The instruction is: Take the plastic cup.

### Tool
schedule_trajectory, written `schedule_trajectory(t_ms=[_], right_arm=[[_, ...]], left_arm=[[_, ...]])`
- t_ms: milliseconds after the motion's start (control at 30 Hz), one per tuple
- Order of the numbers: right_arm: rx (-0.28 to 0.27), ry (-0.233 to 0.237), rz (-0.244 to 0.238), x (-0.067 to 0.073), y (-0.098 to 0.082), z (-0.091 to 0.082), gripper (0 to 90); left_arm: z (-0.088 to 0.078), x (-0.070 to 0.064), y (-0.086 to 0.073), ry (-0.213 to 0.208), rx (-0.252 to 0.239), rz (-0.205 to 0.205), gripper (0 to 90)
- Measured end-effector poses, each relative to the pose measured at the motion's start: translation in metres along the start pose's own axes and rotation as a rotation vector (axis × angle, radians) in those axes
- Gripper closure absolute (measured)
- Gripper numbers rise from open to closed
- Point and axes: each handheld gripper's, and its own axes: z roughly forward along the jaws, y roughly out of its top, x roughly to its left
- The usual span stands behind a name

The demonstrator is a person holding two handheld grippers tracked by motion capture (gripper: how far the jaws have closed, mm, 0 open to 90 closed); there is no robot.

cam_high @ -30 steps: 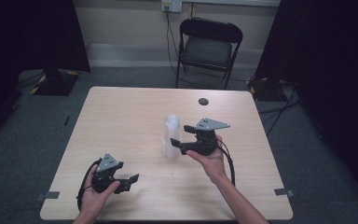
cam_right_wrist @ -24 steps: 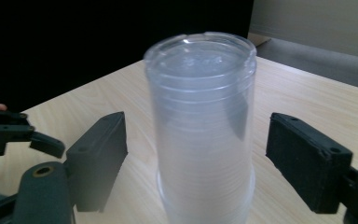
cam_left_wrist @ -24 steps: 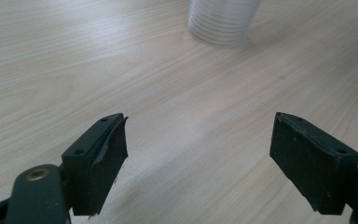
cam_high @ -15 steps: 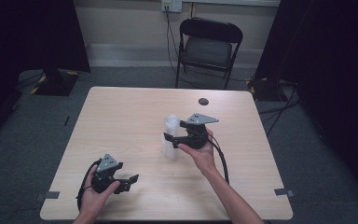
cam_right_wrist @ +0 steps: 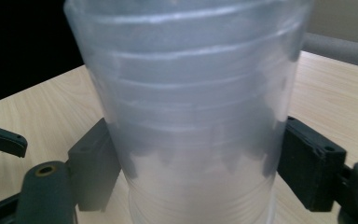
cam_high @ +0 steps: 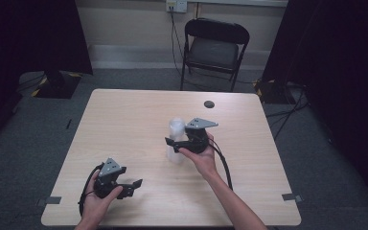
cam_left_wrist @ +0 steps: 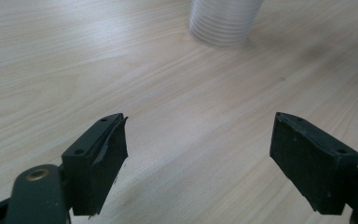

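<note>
A stack of clear ribbed plastic cups (cam_high: 174, 127) stands upright near the middle of the light wooden table (cam_high: 124, 120). My right gripper (cam_high: 172, 143) reaches it from the right, held level. Its jaws have just been closing, and in the right gripper view the cups (cam_right_wrist: 191, 93) stand between them with both pads (cam_right_wrist: 307, 163) against the sides. My left gripper (cam_high: 133, 188) rests low near the table's front left, open and with nothing between its jaws (cam_left_wrist: 198, 154). The base of the cups (cam_left_wrist: 223, 23) is farther off in the left gripper view.
A small dark round object (cam_high: 209, 104) lies toward the table's far edge. A black folding chair (cam_high: 215, 48) stands beyond the table. Cables trail from both grippers toward the front edge.
My right gripper has moved left and a little down, from beside the cups to around them. The left gripper has kept still.
</note>
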Motion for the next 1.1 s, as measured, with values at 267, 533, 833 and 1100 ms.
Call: schedule_trajectory(t_ms=[267,533,833,1100], right_arm=[[-0.013,-0.015,-0.009,0.002,-0.001,0.003,24.4],[-0.02,-0.016,-0.01,0.001,0.0,0.003,28.6],[-0.036,-0.019,-0.012,0.002,0.005,0.0,28.6],[-0.058,-0.015,-0.01,0.003,0.013,-0.003,29.1]], left_arm=[[0.0,0.001,0.0,0.001,-0.001,-0.004,18.5],[0.0,0.0,0.0,0.002,0.001,-0.003,18.5],[0.001,0.0,0.0,-0.001,0.002,-0.008,18.5],[0.001,0.001,0.0,0.001,0.004,-0.004,18.5]])
